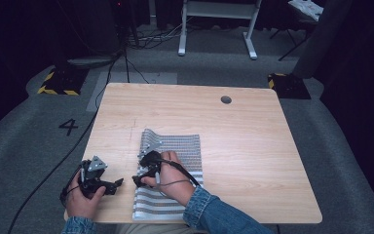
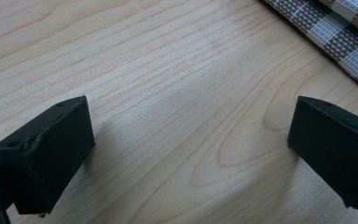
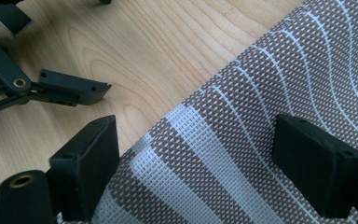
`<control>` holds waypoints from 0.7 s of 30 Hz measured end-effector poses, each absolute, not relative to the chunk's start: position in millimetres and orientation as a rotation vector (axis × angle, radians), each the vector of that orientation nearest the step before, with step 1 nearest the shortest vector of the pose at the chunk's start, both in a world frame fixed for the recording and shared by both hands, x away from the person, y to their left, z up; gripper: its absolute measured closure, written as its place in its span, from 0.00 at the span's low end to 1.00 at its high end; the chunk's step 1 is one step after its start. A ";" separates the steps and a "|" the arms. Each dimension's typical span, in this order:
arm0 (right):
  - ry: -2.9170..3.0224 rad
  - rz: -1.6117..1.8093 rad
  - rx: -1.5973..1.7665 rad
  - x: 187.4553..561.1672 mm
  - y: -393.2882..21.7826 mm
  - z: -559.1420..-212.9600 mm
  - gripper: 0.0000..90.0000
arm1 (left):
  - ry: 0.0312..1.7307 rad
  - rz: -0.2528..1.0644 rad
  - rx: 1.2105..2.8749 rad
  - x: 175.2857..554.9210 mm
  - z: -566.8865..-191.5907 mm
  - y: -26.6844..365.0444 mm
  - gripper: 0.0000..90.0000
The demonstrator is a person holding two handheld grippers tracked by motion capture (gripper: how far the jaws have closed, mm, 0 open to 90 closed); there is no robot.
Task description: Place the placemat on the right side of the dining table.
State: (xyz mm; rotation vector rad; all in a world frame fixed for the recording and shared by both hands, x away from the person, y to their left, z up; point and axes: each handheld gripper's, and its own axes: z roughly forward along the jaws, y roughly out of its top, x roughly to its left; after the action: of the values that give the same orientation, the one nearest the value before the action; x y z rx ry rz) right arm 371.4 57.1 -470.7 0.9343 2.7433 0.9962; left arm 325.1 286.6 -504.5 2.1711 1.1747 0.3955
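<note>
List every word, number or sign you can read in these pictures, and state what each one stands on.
"4": dark numeral on the grey floor, left of the table.
Nothing else readable: the yellow-and-black hazard stripes carry no text, nor does the woven mat.

Lab: hazard-taped floor blocks (image 1: 58, 83), floor cables (image 1: 151, 36), painted "4" (image 1: 68, 126).

light wood table (image 1: 253, 146) with a round grommet hole (image 1: 226, 99) near its far edge; grey carpet (image 1: 24, 146) marked with a black 4 (image 1: 68, 126); white desk frame (image 1: 219, 22) beyond.
</note>
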 end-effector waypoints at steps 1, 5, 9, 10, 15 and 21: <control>2.743 0.996 0.934 371.4 57.1 -470.7 0.17 | 1.180 0.403 2.169 324.8 -504.4 286.4 0.01; 2.775 1.017 0.948 369.8 54.7 -467.0 0.32 | 1.177 0.400 2.170 324.9 -504.4 286.5 0.01; 2.805 1.027 0.854 370.0 51.6 -459.7 0.58 | 1.177 0.398 2.170 325.0 -504.5 286.5 0.01; 2.821 1.033 0.858 370.2 51.0 -458.6 0.59 | 1.175 0.396 2.171 325.1 -504.5 286.6 0.00; 2.862 1.035 0.824 372.2 46.9 -452.8 0.88 | 1.174 0.395 2.171 325.1 -504.5 286.6 0.01; 2.877 1.011 0.771 371.9 41.3 -443.5 0.97 | 1.177 0.400 2.171 325.4 -504.3 286.6 0.01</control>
State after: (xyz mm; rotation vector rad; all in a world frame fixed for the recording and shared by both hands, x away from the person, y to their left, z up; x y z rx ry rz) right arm 371.9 41.3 -443.5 0.7712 2.8774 1.0110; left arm 325.4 286.6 -504.3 2.1706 1.1766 0.4001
